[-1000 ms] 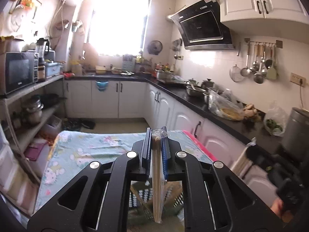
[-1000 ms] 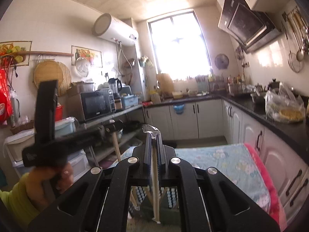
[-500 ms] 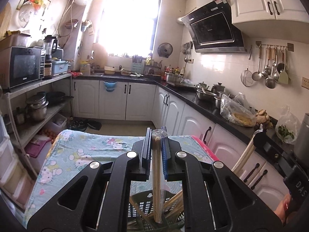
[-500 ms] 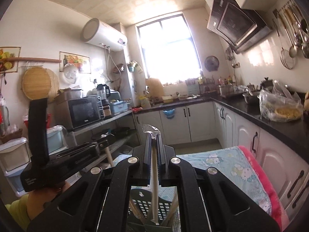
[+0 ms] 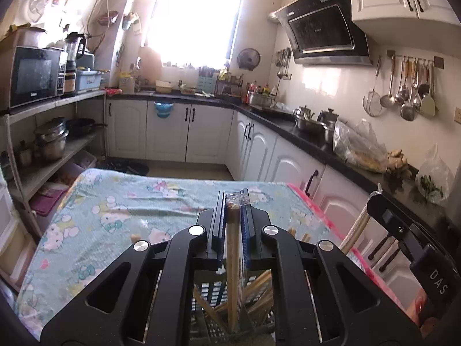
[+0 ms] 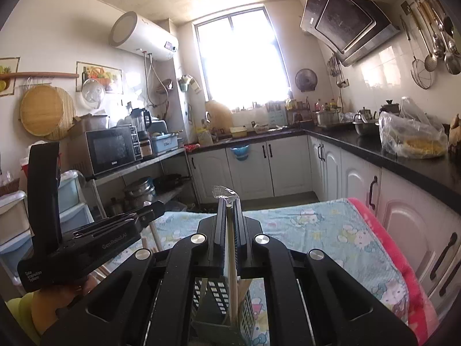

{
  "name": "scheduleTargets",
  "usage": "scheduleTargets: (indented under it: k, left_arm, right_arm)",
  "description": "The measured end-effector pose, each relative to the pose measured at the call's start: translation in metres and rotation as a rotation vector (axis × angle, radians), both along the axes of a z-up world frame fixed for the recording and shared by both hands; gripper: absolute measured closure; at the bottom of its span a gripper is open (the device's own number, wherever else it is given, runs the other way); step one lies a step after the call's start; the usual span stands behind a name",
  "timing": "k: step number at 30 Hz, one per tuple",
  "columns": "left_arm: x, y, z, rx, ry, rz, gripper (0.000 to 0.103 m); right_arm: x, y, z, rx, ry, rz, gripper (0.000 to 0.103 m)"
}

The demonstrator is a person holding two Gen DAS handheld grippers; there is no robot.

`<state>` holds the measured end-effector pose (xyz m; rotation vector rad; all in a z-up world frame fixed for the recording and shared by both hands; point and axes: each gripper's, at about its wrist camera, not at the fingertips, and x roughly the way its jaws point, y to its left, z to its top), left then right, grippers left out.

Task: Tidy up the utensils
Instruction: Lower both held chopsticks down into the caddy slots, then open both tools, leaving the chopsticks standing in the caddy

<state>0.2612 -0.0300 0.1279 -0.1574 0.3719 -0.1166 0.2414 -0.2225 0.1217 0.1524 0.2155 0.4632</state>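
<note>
Both wrapped chopsticks (image 5: 232, 262) lower, nearer basket (image 5: 214, 291)

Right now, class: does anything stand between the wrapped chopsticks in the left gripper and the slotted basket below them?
Nothing separate blocks the drop. The left gripper is shut on wrapped chopsticks directly above the basket. But loose chopsticks already lean crosswise inside it, so the lower ends may catch on them.

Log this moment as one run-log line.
left tool: shut on wrapped chopsticks | right tool: shut on chopstick | both above slotted holder
</note>
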Motion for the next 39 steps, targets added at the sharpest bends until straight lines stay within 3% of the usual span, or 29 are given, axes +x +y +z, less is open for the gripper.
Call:
scheduleTargets:
  k: [8,18,23,25,39]
  left_arm:
    - [0.000,-0.002,-0.021,0.007,0.028,-0.017,0.097]
    - [-0.008,-0.004,-0.026,0.016,0.060,-0.045,0.095]
    - [-0.018,-0.004,-0.026,0.025,0.081,-0.061,0.085]
    - [-0.022,-0.003,-0.027,0.028,0.093,-0.063,0.076]
    - [-0.048,0.009,-0.037,0.020,0.153,-0.058,0.051]
  right_arm:
    - [0.003,0.000,-0.023,-0.004,0.056,0.002,0.097]
    - [0.000,-0.003,-0.040,0.000,0.129,0.010,0.097]
    - [-0.005,-0.005,-0.044,-0.001,0.161,0.018,0.092]
    - [-0.008,-0.006,-0.045,-0.002,0.168,0.017,0.087]
    - [-0.026,-0.015,-0.052,-0.012,0.207,0.016,0.069]
